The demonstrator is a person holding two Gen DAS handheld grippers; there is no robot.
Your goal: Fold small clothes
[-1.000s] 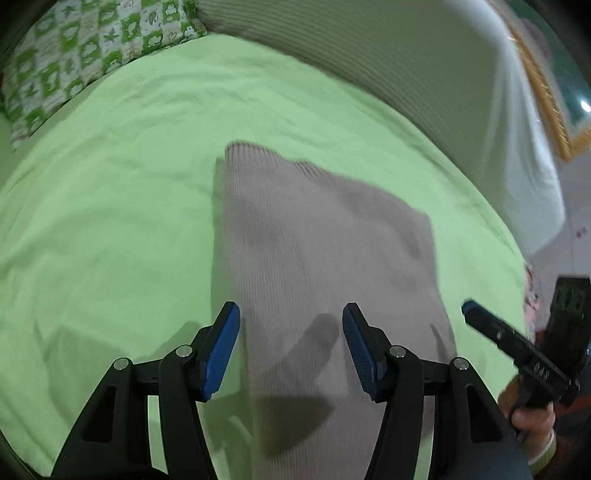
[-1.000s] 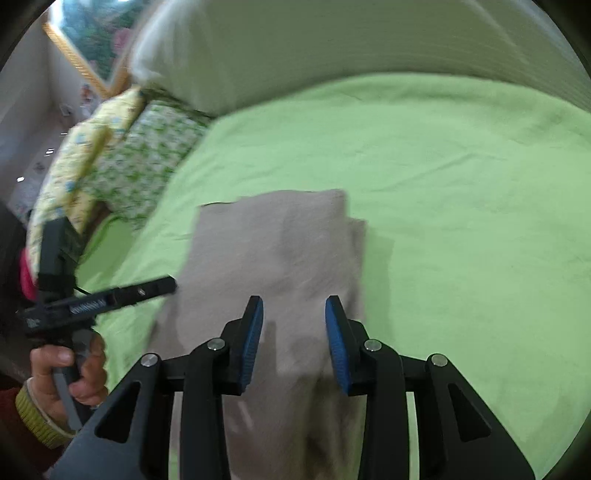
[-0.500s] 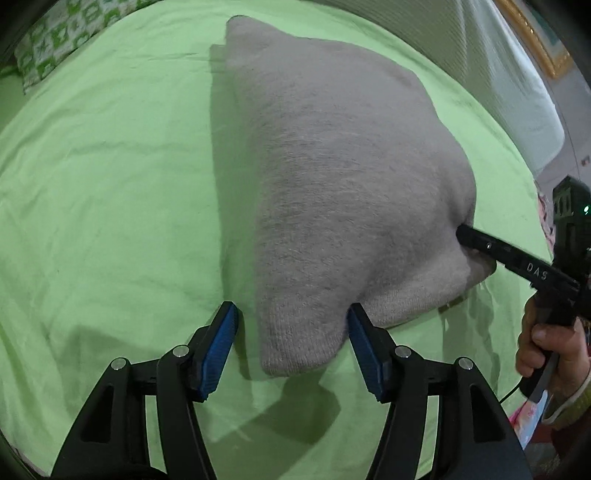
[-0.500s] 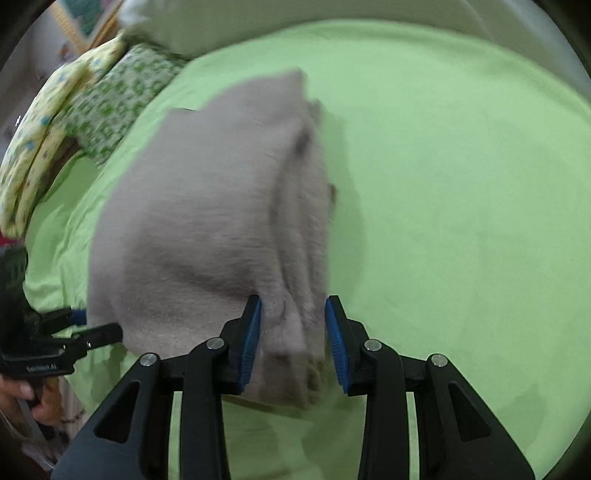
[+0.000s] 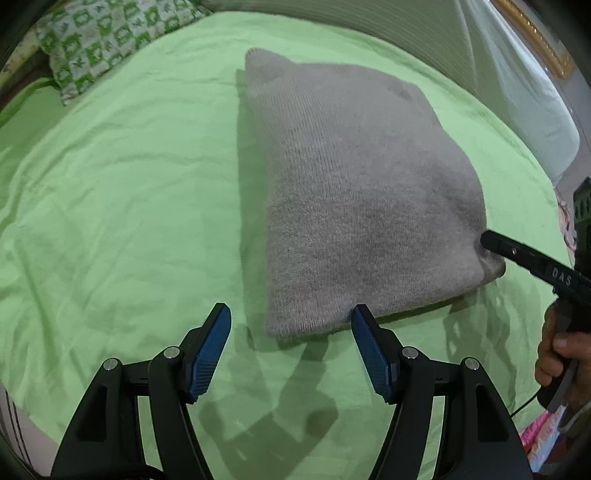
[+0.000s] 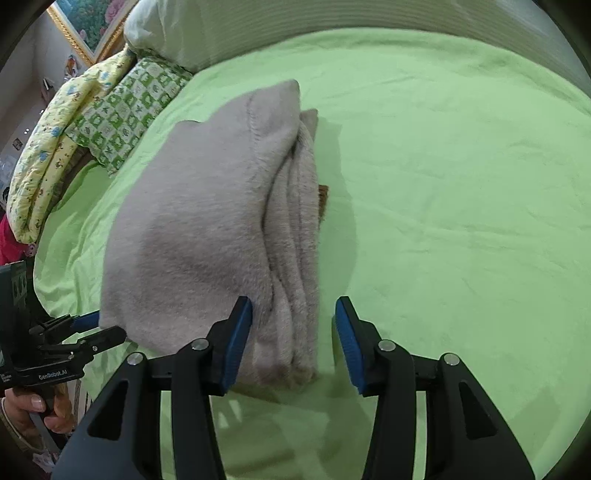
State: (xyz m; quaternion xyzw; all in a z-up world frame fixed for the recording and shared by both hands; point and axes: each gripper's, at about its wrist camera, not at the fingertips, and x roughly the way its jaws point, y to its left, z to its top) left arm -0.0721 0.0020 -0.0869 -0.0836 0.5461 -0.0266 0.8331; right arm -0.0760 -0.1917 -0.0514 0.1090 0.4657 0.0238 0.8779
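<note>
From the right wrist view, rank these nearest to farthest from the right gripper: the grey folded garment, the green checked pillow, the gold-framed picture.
1. grey folded garment: its near edge lies between the open fingers of the right gripper, on the green sheet.
2. green checked pillow: farther back on the left, beyond the garment.
3. gold-framed picture: farthest, upper left, behind the pillows.
</note>
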